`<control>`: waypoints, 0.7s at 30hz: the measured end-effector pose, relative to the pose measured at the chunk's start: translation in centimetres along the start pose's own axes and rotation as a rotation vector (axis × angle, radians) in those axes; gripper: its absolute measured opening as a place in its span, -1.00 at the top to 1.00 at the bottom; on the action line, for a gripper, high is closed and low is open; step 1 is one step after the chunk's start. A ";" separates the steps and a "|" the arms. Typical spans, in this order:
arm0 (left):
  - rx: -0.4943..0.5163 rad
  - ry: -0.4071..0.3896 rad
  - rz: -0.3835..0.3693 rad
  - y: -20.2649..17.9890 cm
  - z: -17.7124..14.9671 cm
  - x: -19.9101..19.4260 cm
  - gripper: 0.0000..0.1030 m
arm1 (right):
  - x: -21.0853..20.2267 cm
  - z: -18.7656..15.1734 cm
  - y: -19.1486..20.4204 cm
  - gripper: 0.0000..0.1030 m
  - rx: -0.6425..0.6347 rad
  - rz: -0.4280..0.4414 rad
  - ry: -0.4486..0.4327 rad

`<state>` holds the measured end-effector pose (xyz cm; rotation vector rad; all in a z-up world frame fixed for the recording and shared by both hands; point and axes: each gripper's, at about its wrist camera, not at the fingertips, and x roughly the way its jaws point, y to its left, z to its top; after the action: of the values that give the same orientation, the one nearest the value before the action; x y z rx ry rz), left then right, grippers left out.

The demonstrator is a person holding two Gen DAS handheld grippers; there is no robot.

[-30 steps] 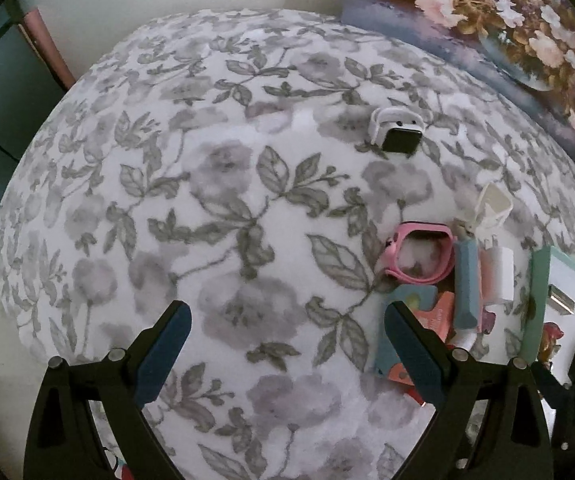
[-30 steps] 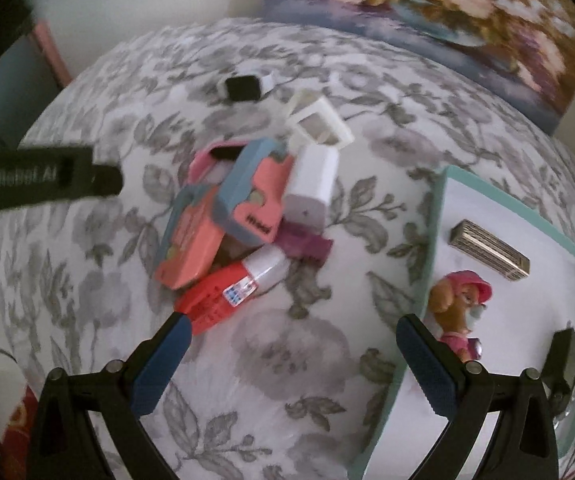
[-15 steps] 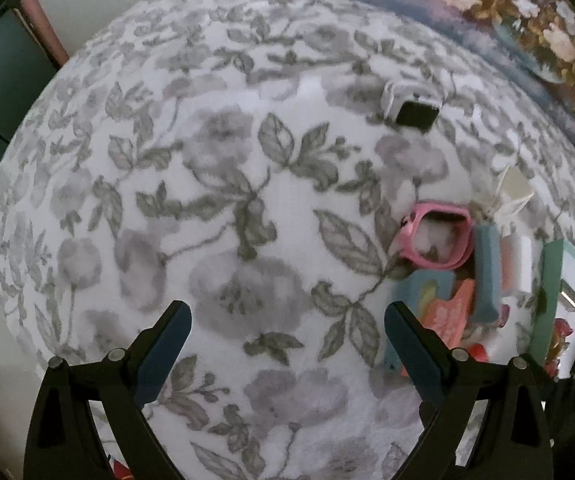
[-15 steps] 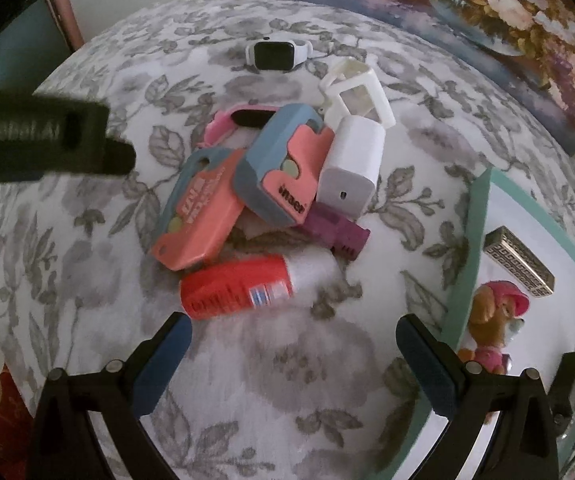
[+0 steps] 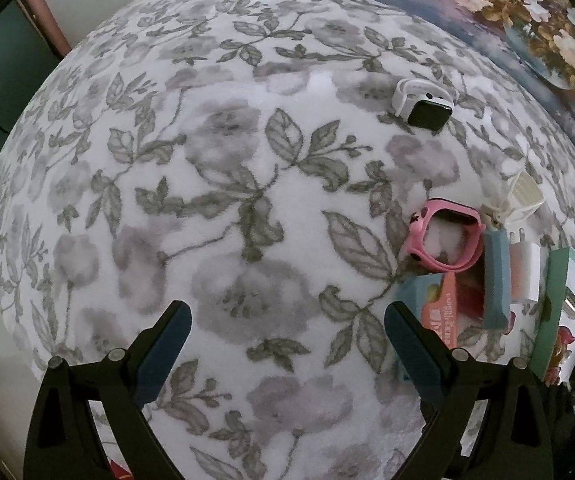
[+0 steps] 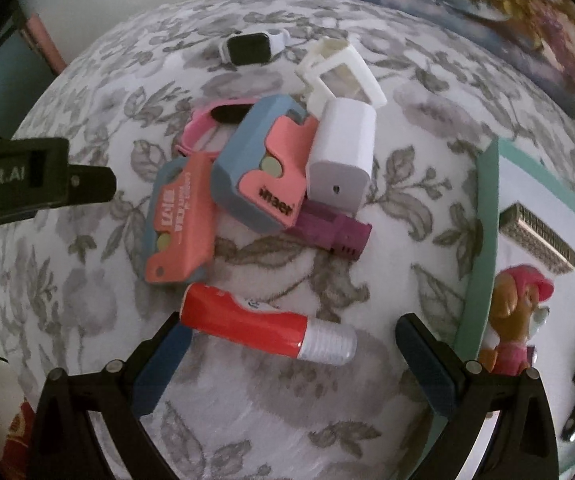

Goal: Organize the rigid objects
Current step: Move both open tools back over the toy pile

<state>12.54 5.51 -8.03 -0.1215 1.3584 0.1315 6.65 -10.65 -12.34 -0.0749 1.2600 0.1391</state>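
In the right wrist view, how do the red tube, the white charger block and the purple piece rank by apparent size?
1. Red tube, though it lies nearest the camera.
2. White charger block.
3. Purple piece, partly hidden under the pile, so unsure.

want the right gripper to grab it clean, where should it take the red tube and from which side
Grip the red tube across its red middle, coming straight down from above. It lies flat, apart from the pile, crosswise between the open right gripper, so the fingers need turning to close across its width. Avoid the ribbed white cap.

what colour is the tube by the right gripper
Red tube with a silver cap, clearest in the right wrist view.
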 end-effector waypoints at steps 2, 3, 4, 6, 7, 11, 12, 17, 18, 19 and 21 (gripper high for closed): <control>0.001 -0.004 -0.003 -0.1 0.1 -0.2 -0.89 | 0.0 -0.1 0.0 -1.00 0.011 0.011 0.007; 0.000 -0.006 -0.003 -0.3 0.2 -0.3 -0.89 | 0.0 0.0 -0.1 -1.00 0.018 0.015 0.010; -0.002 -0.009 -0.003 -0.3 0.2 -0.4 -0.89 | 0.0 0.1 -0.2 -1.00 0.032 0.024 0.015; -0.009 -0.014 -0.005 -0.2 0.3 -0.7 -0.89 | -0.2 0.0 -0.5 -1.00 0.069 0.049 0.022; -0.011 -0.015 -0.006 -0.2 0.4 -0.8 -0.89 | -0.4 -0.3 -0.5 -1.00 0.082 0.062 0.022; -0.017 -0.027 -0.011 0.1 0.5 -1.5 -0.89 | -1.0 -0.2 -1.8 -1.00 0.173 0.108 0.022; -0.016 -0.030 -0.012 0.1 0.6 -1.6 -0.89 | -1.0 -0.1 -2.0 -1.00 0.185 0.112 0.022; -0.015 -0.034 -0.014 0.2 0.7 -1.9 -0.89 | -0.9 0.2 -2.2 -1.00 0.215 0.098 0.025; -0.015 -0.033 -0.013 0.1 0.6 -1.9 -0.89 | -0.9 0.4 -2.0 -1.00 0.214 0.087 0.025; -0.016 -0.032 -0.013 0.1 0.6 -2.0 -0.89 | -0.9 0.5 -2.0 -0.99 0.215 0.077 0.024; -0.017 -0.031 -0.014 0.1 0.6 -1.9 -0.89 | -0.8 0.5 -1.3 -0.97 0.209 0.060 0.021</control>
<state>12.69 5.71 -6.03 -0.1425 1.3256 0.1330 7.06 -11.96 -11.45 0.1426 1.2920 0.0581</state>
